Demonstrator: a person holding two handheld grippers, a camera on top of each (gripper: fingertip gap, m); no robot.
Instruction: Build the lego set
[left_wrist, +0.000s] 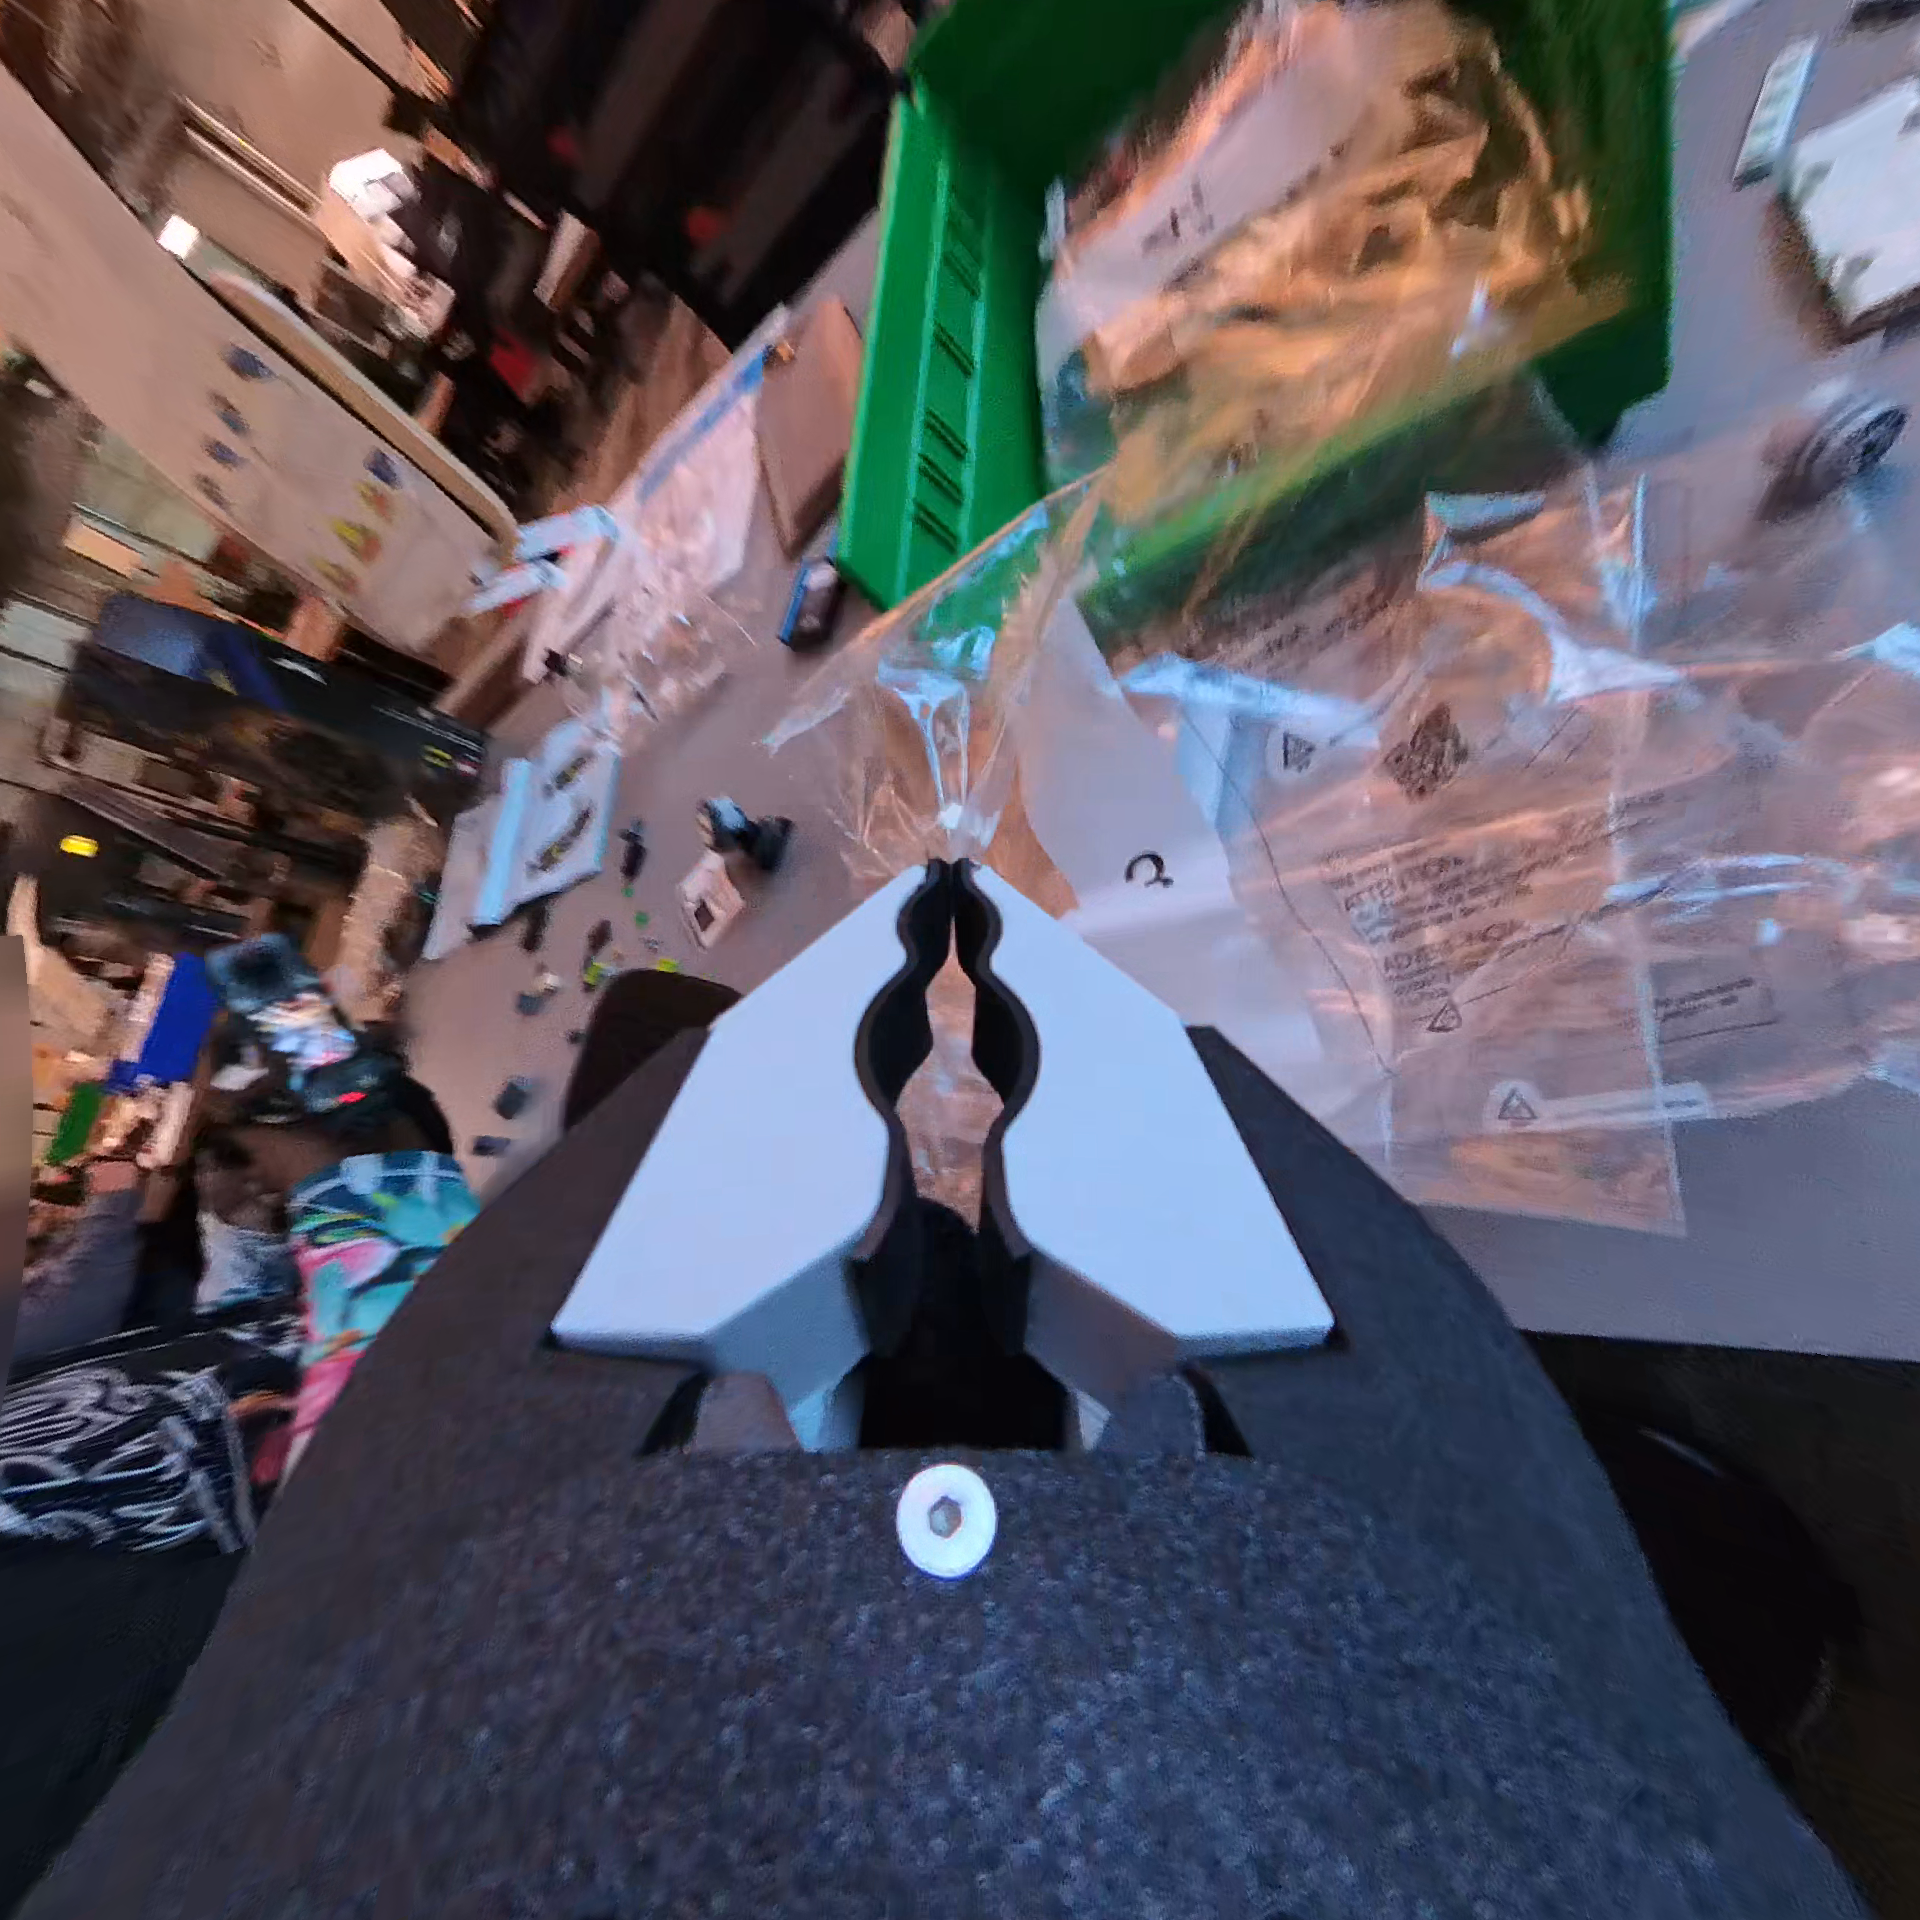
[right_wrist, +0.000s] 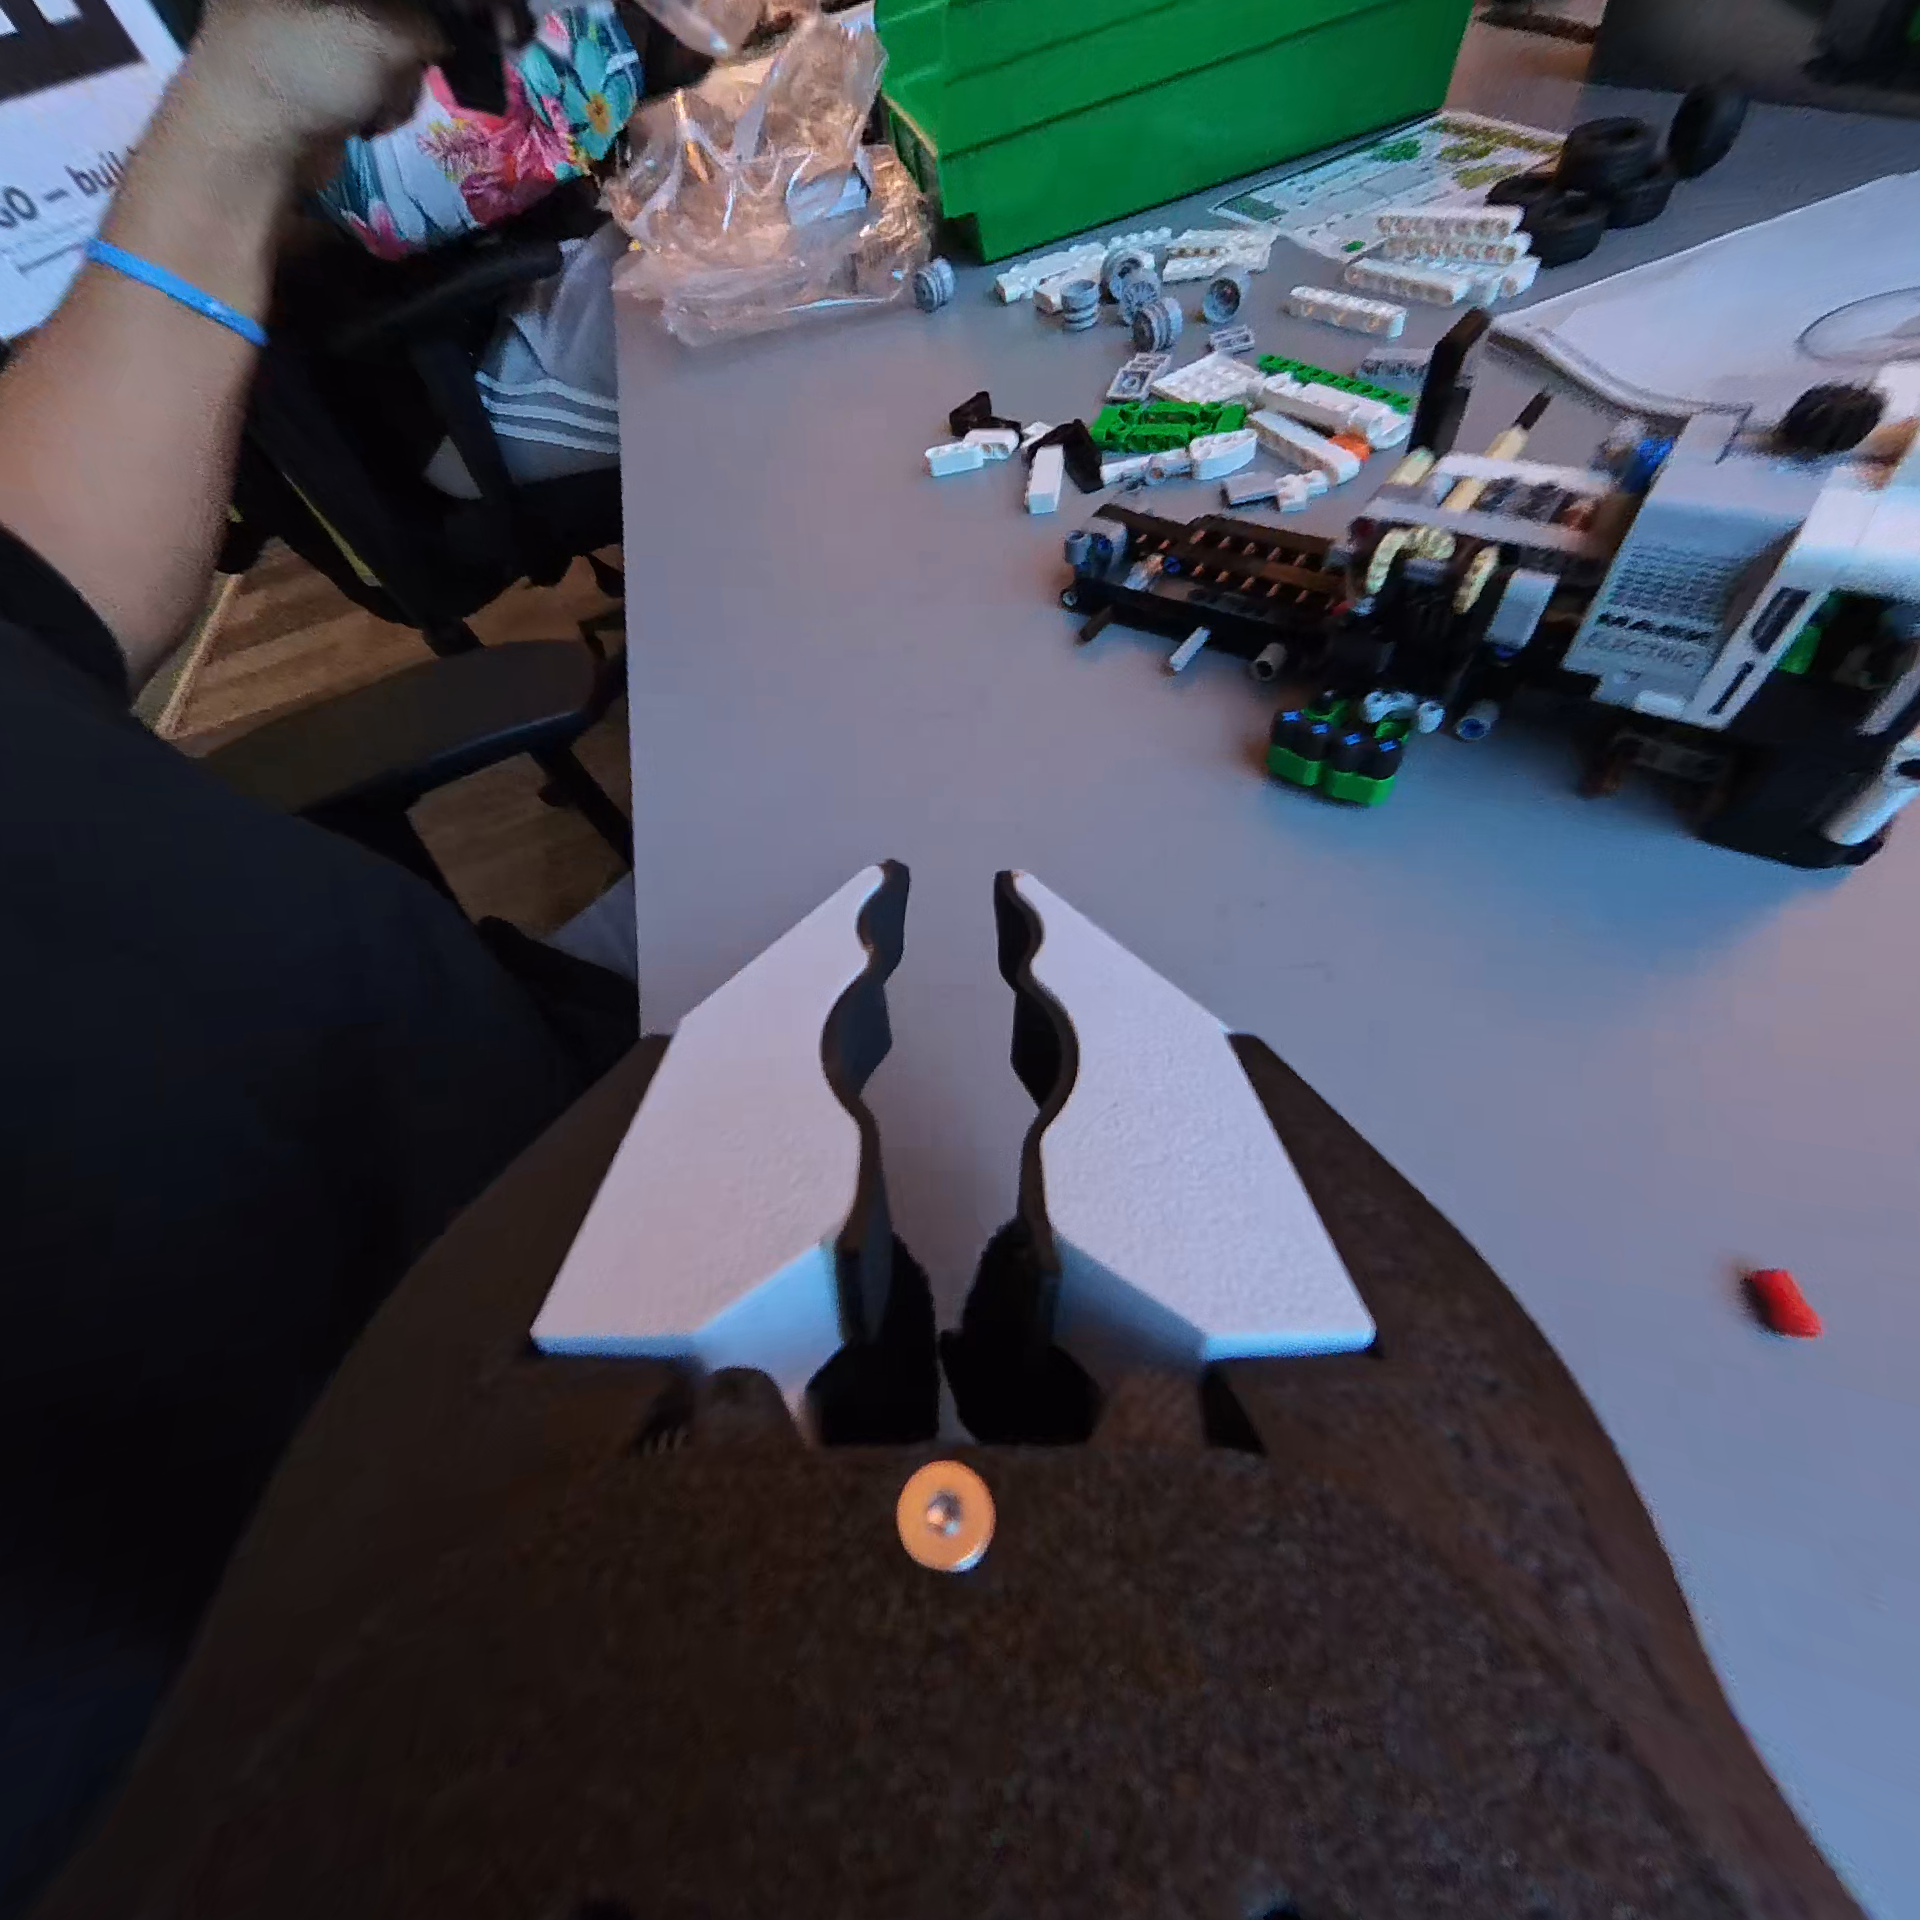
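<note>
Left gripper (left_wrist: 952, 862) is pinching a limp, slippery bag (left_wrist: 1455, 790) by its twelve-o'clock corner; right gripper (right_wrist: 951, 878) is hovering narrowly parted, empty.

The left tool (left_wrist: 954, 862) has its fingertips pressed together, pinching a thin film at the very tips. The right tool (right_wrist: 951, 878) hangs with its jaws parted and nothing between them. The person's bare left forearm (right_wrist: 135, 395) is raised, its hand blurred.
</note>
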